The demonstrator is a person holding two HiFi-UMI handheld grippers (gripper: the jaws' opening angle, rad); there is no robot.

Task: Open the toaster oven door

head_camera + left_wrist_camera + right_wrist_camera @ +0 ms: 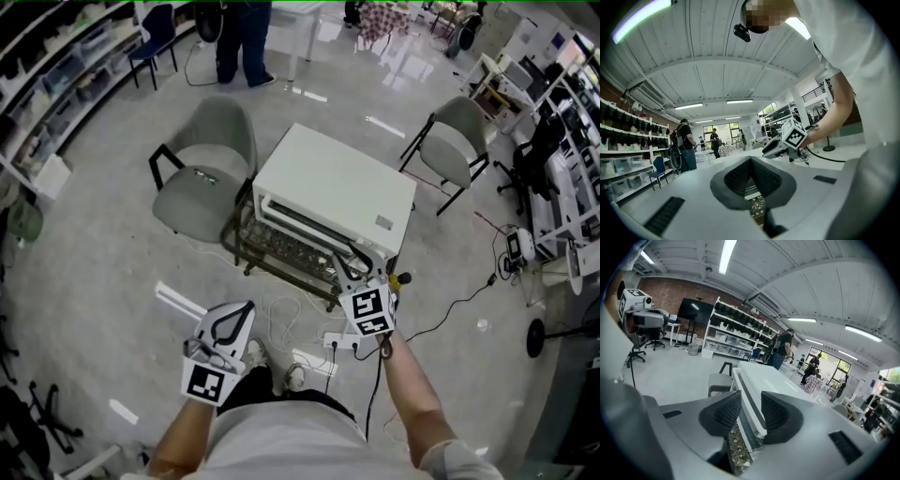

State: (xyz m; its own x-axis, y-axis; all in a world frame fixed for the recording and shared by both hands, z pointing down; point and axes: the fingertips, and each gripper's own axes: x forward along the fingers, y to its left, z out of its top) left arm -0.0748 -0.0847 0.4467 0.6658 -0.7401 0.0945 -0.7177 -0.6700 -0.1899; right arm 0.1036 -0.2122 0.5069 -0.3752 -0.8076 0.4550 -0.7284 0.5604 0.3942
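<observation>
Toaster oven (333,192), white, sits on a low dark-framed surface (246,246) out on the floor (103,244), with a grey chair (202,159) on its left and a second grey chair (455,141) beyond it to the right. We have our right gripper (358,265) at its front right corner, jaws partly apart, the oven's white front top edge running between them unclamped. Our left gripper (246,309) hangs nearer us, well apart from the oven, jaws together on nothing.
</observation>
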